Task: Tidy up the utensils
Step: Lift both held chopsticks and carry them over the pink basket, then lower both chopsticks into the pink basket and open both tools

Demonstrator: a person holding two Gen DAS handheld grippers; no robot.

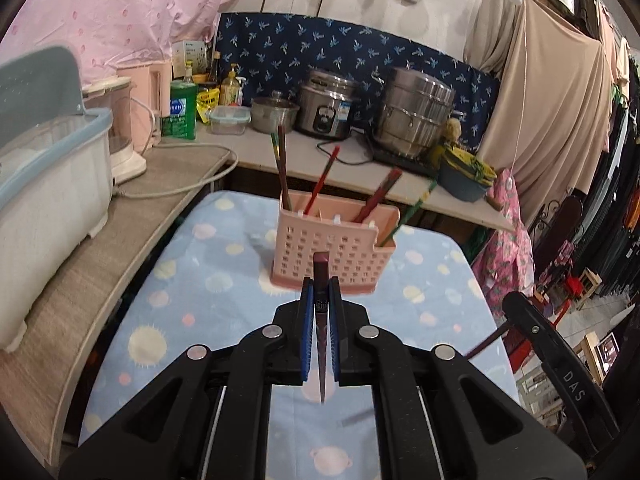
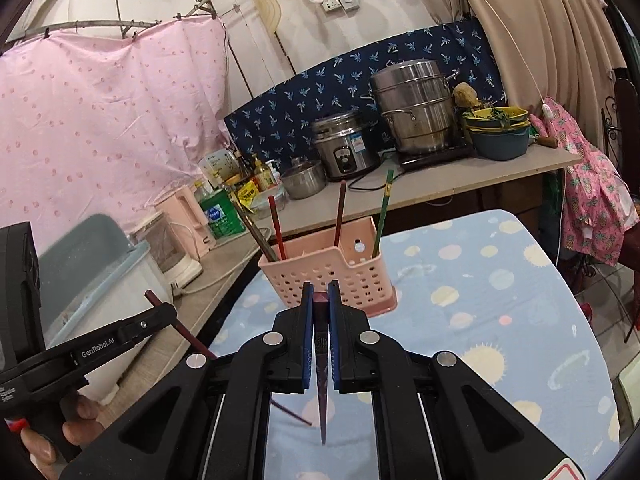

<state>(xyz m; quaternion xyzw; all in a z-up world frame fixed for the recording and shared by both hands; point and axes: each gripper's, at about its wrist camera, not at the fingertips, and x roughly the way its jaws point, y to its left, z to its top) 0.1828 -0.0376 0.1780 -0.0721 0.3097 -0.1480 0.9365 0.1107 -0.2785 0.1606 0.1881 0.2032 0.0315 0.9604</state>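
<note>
Left wrist view gives us the table (image 1: 192,280) under its pale blue cloth dotted with suns and planets, and near its far edge stands the pink perforated utensil holder (image 1: 328,256), upright, with several chopsticks (image 1: 320,184) leaning out of its compartments at loose angles. Behind it runs a grey counter (image 1: 304,156) against a navy patterned cloth, carrying a steel rice cooker (image 1: 326,106), a tall stacked steamer pot (image 1: 414,114), a small lidded pot and a cluster of bottles; a pink curtain hangs to the left, and a white dish rack box (image 1: 48,184) sits on the side shelf. The cloth between the grippers and the holder lies bare, with the table's right edge dropping off towards a cluttered floor. Now the left gripper (image 1: 321,292): level, aimed straight at the holder's front wall, jaws nearly together and pinching a dark maroon chopstick (image 1: 321,344) that runs back along the fingers, its blunt end poking out just short of the holder. From the right wrist view the right gripper (image 2: 321,296) holds the same pose, clamped narrow on its own dark chopstick (image 2: 322,360), tip pointing back at the camera, and the holder (image 2: 328,276) sits just ahead. Low on the left, the other gripper comes in with its chopstick slanting across.
</note>
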